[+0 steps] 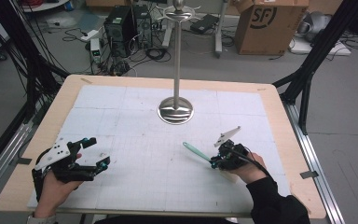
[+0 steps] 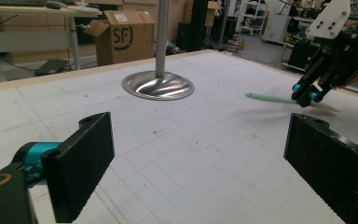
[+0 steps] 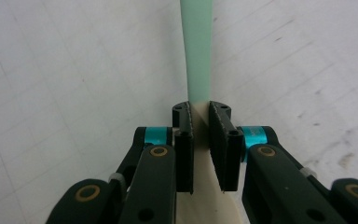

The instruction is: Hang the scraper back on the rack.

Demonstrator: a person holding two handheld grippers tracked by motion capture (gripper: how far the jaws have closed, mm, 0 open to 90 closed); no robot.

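Right gripper view shows our right gripper [image 3: 200, 149] closed on a slim mint-green utensil [image 3: 196, 51], jaws pinching its cream-coloured end while the green part runs out ahead over the white gridded mat [image 3: 65, 70]. From the high view the utensil [image 1: 196, 151] sits low over the mat, near the metal stand [image 1: 175, 110]. We judge it light, stiff and smooth, so the flat faces give the surest hold. Our left gripper [image 1: 90, 154] rests wide apart, carrying nothing.
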